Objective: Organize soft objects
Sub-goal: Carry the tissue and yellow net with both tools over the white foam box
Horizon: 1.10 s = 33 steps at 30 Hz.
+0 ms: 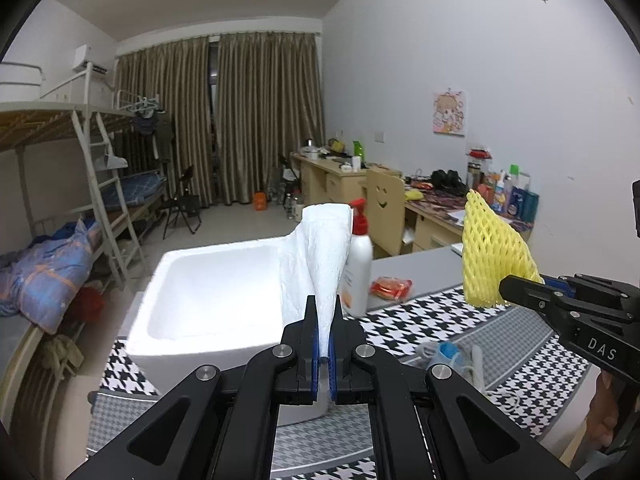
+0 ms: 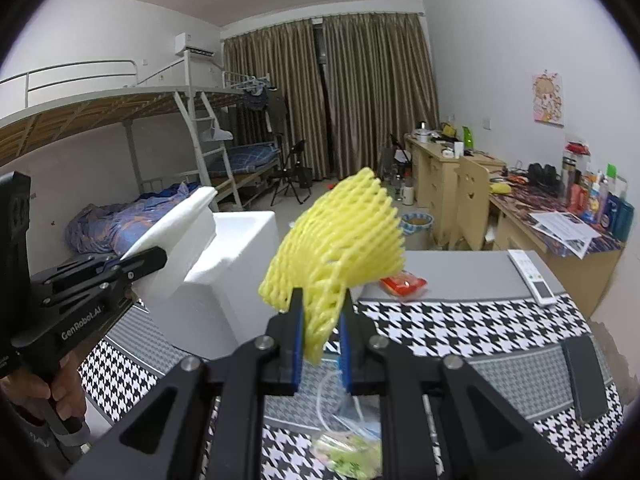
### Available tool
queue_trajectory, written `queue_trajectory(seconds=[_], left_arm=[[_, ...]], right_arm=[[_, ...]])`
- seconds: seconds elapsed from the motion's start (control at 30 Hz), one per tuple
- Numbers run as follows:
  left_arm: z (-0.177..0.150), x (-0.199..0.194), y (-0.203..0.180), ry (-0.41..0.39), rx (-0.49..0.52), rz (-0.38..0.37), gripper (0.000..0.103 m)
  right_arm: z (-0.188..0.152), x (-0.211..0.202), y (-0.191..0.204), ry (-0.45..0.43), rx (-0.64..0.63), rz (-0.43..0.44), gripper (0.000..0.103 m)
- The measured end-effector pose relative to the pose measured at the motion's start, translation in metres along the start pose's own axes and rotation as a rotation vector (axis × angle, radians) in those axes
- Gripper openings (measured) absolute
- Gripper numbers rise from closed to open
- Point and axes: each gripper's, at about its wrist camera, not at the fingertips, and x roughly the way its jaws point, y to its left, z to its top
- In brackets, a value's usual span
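My left gripper (image 1: pixel 325 304) is shut on a white foam sheet (image 1: pixel 316 256) and holds it up over the near right edge of a white foam box (image 1: pixel 208 292). The sheet (image 2: pixel 172 232) and left gripper (image 2: pixel 160 258) also show at the left of the right wrist view, beside the box (image 2: pixel 240 264). My right gripper (image 2: pixel 320 300) is shut on a yellow foam net sleeve (image 2: pixel 340 248) and holds it in the air above the table, right of the box. The sleeve (image 1: pixel 492 256) and right gripper (image 1: pixel 508 286) show at the right of the left wrist view.
A houndstooth cloth (image 2: pixel 460 328) covers the table. On it are a white pump bottle (image 1: pixel 358 264), a red packet (image 2: pixel 402 282), a remote (image 2: pixel 532 276), a dark phone (image 2: pixel 586 380) and plastic bags with tubing (image 2: pixel 348 432). Bunk beds stand left, desks right.
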Motion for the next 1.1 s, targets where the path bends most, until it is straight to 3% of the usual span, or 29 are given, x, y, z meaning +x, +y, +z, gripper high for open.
queue_trajectory(seconds=[0.73, 1.1], left_arm=[[0.02, 0.01, 0.033, -0.039, -0.042, 0.129, 0.003], [0.019, 0.021, 0.046, -0.012, -0.055, 0.176, 0.003]], right_arm=[[0.032, 0.034, 0.039, -0.007, -0.05, 0.145, 0.018], [0.041, 0.052, 0.059, 0.019, -0.073, 0.199, 0.018]])
